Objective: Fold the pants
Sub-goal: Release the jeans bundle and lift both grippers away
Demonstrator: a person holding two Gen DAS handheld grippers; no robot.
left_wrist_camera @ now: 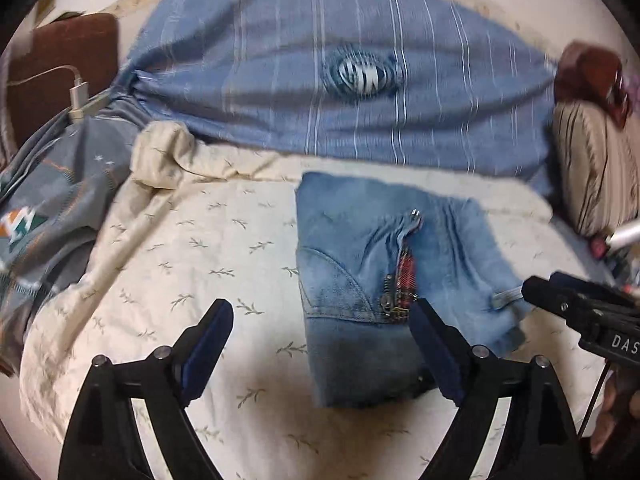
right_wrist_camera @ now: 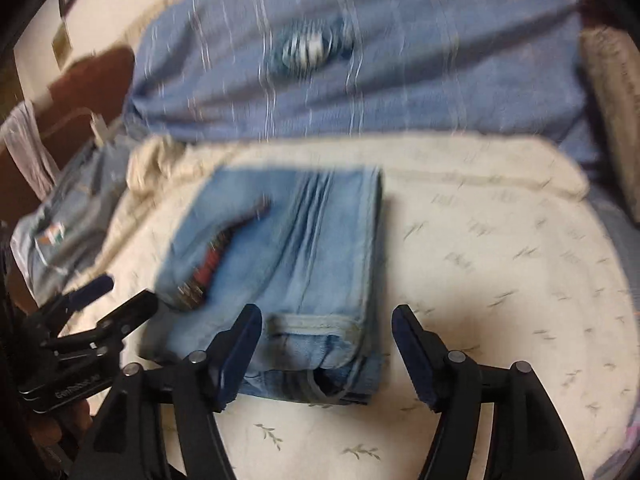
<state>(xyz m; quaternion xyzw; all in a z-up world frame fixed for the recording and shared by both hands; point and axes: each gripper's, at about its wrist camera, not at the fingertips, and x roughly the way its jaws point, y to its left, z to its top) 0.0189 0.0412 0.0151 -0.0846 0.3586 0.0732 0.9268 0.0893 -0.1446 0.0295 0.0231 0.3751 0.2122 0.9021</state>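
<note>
Light blue jeans (left_wrist_camera: 360, 264) lie folded into a compact stack on the cream leaf-print bedsheet (left_wrist_camera: 192, 264), with the open zipper fly and red plaid lining on top. My left gripper (left_wrist_camera: 322, 312) is open and empty, hovering at the stack's near left edge. My right gripper (right_wrist_camera: 326, 320) is open and empty, over the stack's near right corner (right_wrist_camera: 320, 280). Each gripper shows in the other view, the right at the right edge (left_wrist_camera: 580, 304) and the left at the lower left (right_wrist_camera: 92, 312).
A large blue striped pillow (left_wrist_camera: 340, 72) lies across the back of the bed. A grey patterned garment (left_wrist_camera: 44, 216) and a charger cable (left_wrist_camera: 80, 92) lie at the left. A striped beige cushion (left_wrist_camera: 596, 160) sits at the right.
</note>
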